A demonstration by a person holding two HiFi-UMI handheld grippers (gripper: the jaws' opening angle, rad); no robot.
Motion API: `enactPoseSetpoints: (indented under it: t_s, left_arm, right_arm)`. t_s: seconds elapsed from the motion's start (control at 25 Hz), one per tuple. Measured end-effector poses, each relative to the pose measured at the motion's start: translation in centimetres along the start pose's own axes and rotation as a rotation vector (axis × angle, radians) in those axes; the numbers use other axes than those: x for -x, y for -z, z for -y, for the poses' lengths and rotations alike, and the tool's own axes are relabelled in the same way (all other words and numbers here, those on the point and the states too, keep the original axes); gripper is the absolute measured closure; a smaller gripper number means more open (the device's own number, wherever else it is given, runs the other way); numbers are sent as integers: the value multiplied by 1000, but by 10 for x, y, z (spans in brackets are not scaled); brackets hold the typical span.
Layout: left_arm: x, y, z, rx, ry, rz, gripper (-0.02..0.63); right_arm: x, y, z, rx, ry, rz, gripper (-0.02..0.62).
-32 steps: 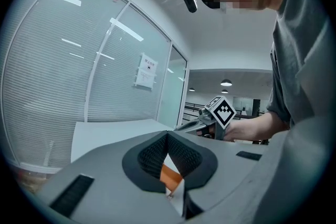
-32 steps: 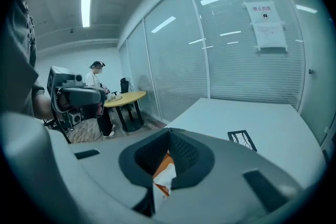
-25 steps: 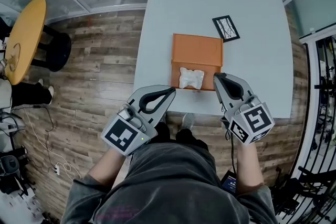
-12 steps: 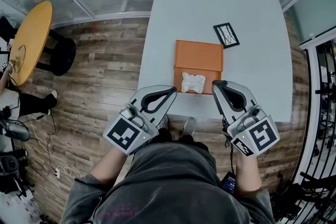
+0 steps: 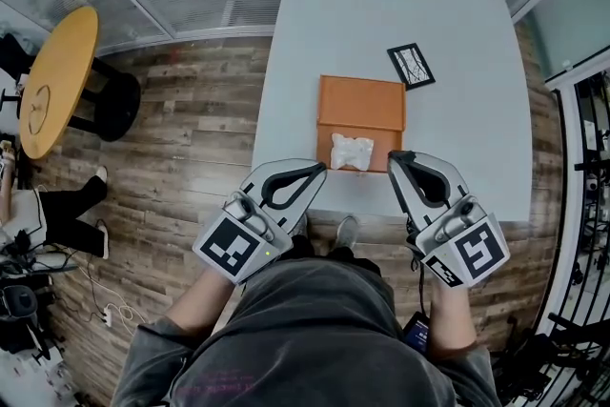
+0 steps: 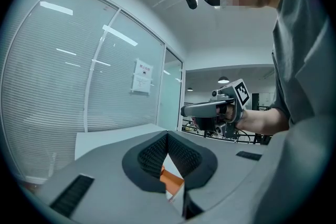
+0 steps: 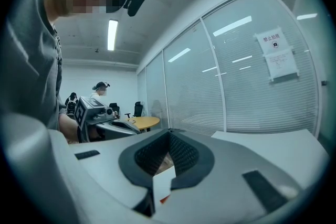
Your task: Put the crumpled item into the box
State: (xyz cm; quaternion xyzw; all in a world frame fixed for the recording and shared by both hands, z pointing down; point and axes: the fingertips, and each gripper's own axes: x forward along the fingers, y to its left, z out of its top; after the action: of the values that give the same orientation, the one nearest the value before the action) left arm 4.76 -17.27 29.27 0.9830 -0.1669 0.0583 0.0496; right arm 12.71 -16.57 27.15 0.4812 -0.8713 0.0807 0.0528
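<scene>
A crumpled white paper wad (image 5: pixel 351 151) lies inside the open orange cardboard box (image 5: pixel 362 100), toward its near side, on the pale grey table (image 5: pixel 457 138). The left gripper (image 5: pixel 319 170) and right gripper (image 5: pixel 394 156) hover on either side of the box's near end. Each has its jaws pressed together and holds nothing.

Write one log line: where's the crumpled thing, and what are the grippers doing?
crumpled item: inside orange box | left gripper: shut, empty | right gripper: shut, empty | task: looks done
</scene>
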Motion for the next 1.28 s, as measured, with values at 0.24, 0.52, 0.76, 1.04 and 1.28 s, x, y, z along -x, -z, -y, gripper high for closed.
enactPoseSetpoints:
  t_s: [0.24, 0.52, 0.76, 1.04, 1.28]
  left_arm:
    - [-3, -1, 1, 5, -1, 1, 594]
    - [-2, -3, 0, 1, -7, 5, 594]
    - [-4, -4, 1, 0, -5, 8, 594]
    - [-3, -6, 3, -9, -1, 7, 594]
    - [-6, -7, 4, -7, 1, 1, 594]
  right_arm:
    - [0, 5, 2, -16, -5, -5, 592]
    - [-2, 6, 2, -18, -11, -14, 592]
    - [-4, 7, 4, -22, -14, -23, 592]
    - [-2, 9, 4, -29, -12, -28, 592]
    - [-1, 9, 7, -36, -12, -28, 592]
